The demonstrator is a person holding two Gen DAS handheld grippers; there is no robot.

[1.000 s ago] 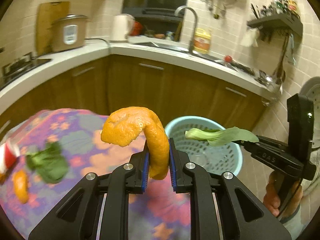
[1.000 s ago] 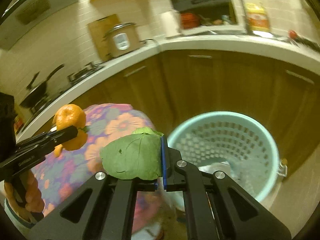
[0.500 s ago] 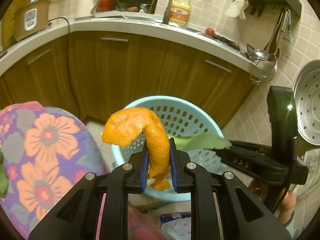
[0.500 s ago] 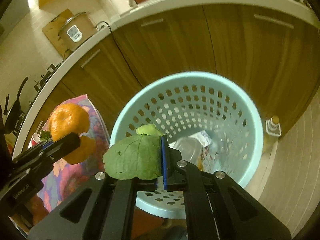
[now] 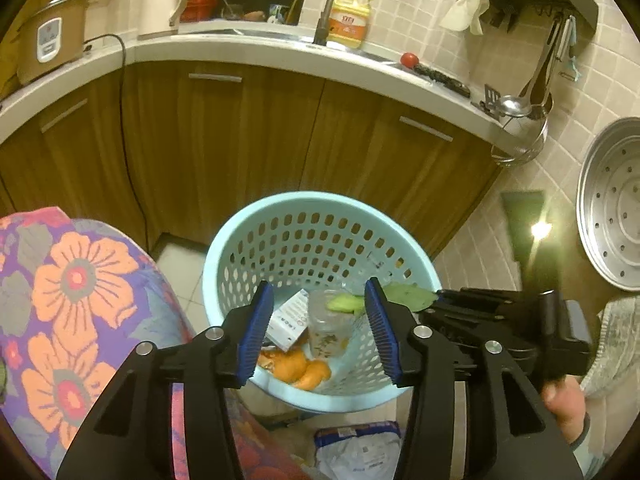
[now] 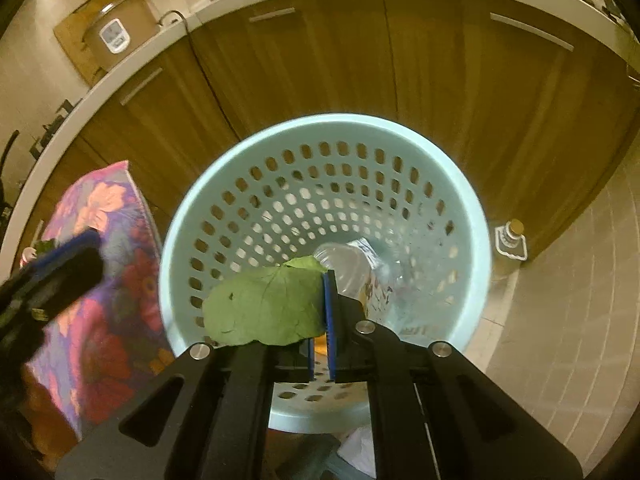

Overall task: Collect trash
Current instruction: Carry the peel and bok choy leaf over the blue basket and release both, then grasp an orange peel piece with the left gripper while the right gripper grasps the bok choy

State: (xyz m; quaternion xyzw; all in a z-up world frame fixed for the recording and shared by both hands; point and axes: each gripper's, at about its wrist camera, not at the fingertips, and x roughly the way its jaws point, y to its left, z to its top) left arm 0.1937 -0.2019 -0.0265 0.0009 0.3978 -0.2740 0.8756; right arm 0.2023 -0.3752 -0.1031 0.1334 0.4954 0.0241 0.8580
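Since earlier frame, left gripper (image 5: pixel 318 320) had spread wide, fingers empty; orange peel (image 5: pixel 298 368) lay at bottom of basket (image 5: pixel 320 204), beside cup (image 5: pixel 327 328) and carton (image 5: pixel 290 322). Right gripper (image 6: pixel 320 320) was pressed together, pinching green leaf (image 6: pixel 266 308) above basket mouth. Flowered cloth (image 5: pixel 72 288) was just beside basket, bag (image 5: pixel 356 452) on floor below. Further, wooden cabinets (image 5: pixel 224 140), counter with cooker (image 5: pixel 48 44). Risk, by judgement: light leaf could stick to pad or drift over rim onto floor if released off-centre.
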